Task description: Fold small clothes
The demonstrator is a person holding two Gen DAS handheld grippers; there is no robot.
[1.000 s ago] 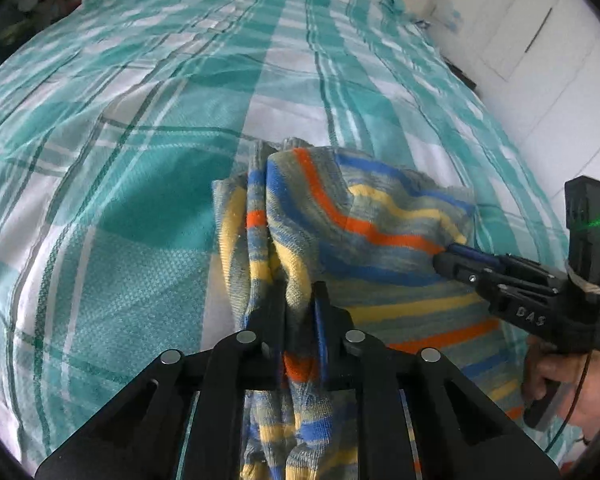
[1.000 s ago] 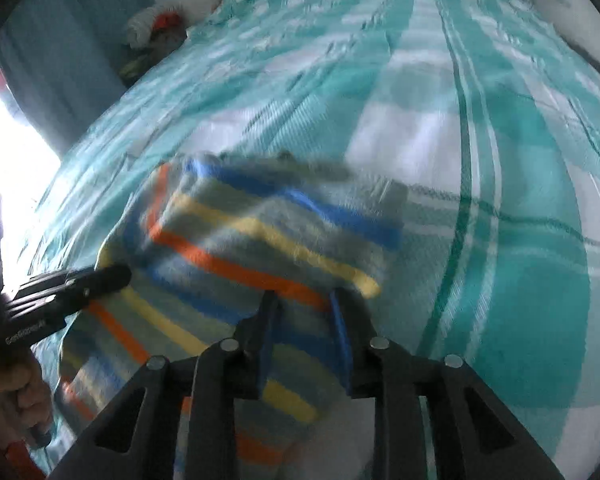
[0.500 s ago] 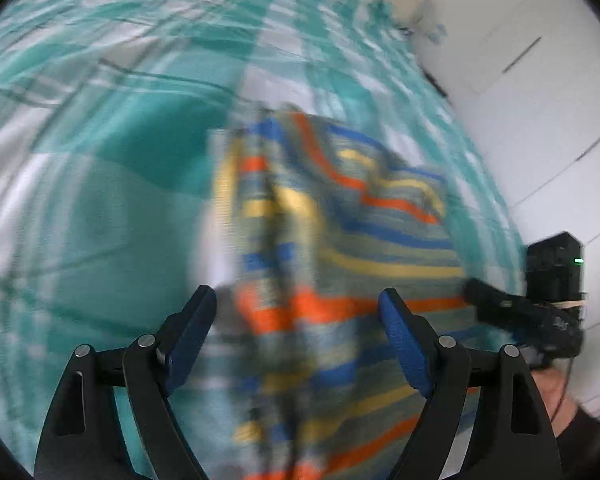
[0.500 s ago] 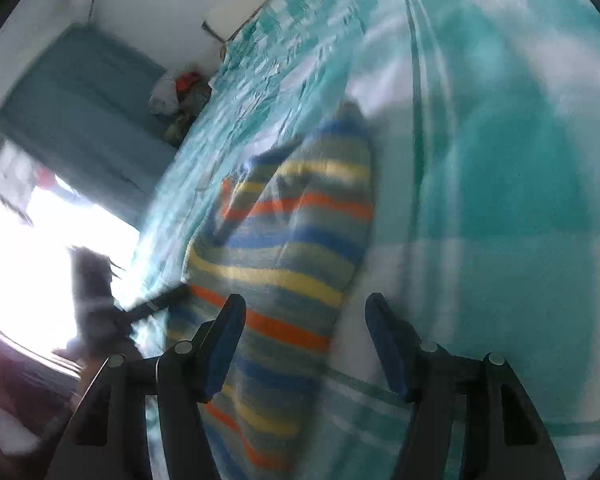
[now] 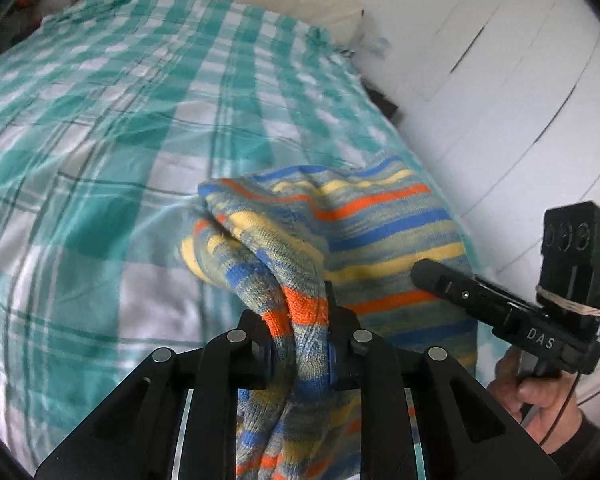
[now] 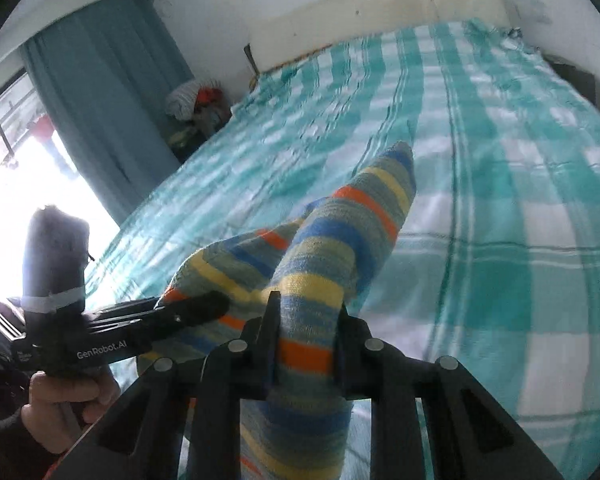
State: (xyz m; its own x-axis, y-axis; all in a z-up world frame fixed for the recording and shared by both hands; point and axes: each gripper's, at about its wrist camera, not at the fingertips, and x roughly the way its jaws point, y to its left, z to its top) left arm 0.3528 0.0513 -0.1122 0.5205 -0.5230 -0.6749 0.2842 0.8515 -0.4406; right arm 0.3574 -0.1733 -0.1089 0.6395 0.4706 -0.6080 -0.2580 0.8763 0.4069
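A small knitted garment (image 5: 364, 224) with blue, yellow, orange and grey stripes is lifted off the bed. My left gripper (image 5: 300, 312) is shut on a bunched fold of it. My right gripper (image 6: 306, 320) is shut on another edge of the same garment (image 6: 340, 248). The cloth hangs between the two grippers and rises to a peak ahead. The right gripper also shows in the left wrist view (image 5: 480, 300), and the left gripper shows in the right wrist view (image 6: 140, 332).
The bed is covered by a teal and white checked sheet (image 5: 120, 120). A white wall (image 5: 520, 80) runs along the right. A teal curtain (image 6: 100, 92) and a pile of clothes (image 6: 196, 100) stand at the far left by a bright window.
Both grippers opened half a second ago over the garment on the bed, then closed on it again. The garment is now lifted off the sheet and the cameras point higher.
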